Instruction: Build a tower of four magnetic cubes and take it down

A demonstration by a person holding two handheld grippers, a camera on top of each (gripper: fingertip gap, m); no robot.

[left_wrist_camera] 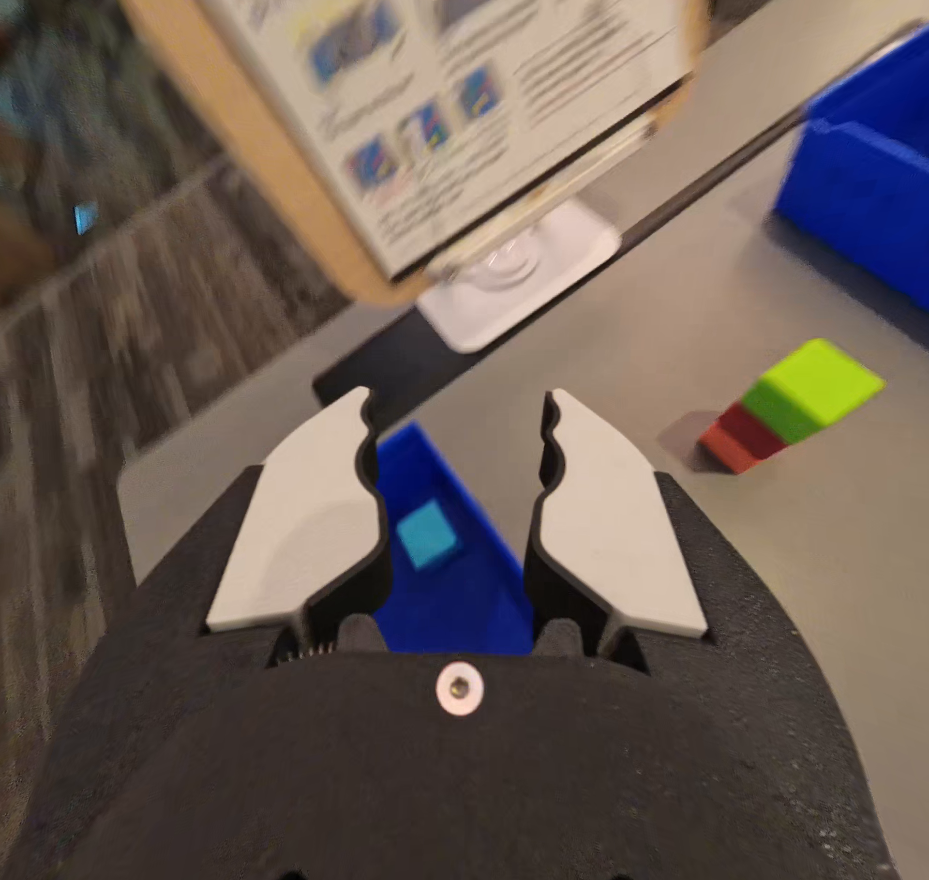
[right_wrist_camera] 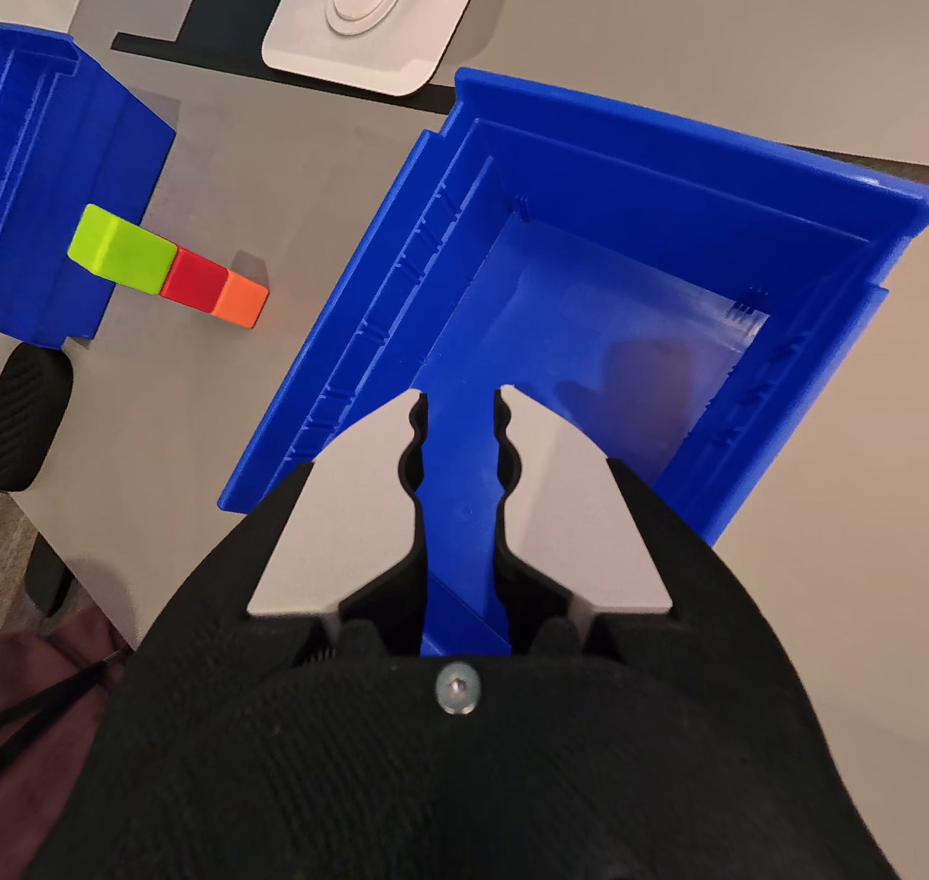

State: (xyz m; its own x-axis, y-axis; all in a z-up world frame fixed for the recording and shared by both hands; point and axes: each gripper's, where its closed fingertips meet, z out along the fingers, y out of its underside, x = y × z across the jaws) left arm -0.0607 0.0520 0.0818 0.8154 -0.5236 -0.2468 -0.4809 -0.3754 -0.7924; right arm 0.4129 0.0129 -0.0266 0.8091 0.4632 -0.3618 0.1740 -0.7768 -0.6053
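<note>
The left gripper (left_wrist_camera: 457, 398) is held with its fingers (left_wrist_camera: 321, 504) spread wide and nothing between them. Through the gap a light blue cube (left_wrist_camera: 427, 532) is seen lying alone on the floor of a blue bin (left_wrist_camera: 467, 599), directly below the tips.

The right gripper (right_wrist_camera: 460, 393) is held over a second, larger blue bin (right_wrist_camera: 653, 162), its fingers (right_wrist_camera: 352, 514) parted by a narrow gap and empty; only the bin's floor and a clear plastic sheet (right_wrist_camera: 653, 353) are seen beneath.

A stack of three cubes (right_wrist_camera: 166, 267), green on red on orange, stands on the grey table (right_wrist_camera: 704, 26) between the two bins, apart from both, with bare table around it on the sides that show.

Beyond the stack, a white stand base (right_wrist_camera: 362, 31) rests by a dark strip (right_wrist_camera: 211, 26) in the table. A printed sheet (left_wrist_camera: 452, 101) with small pictures is held above it; its writing is too blurred to be read. No brand marks are seen on bins or cubes. The table's near left corner (left_wrist_camera: 125, 483) borders carpet (left_wrist_camera: 100, 353).
</note>
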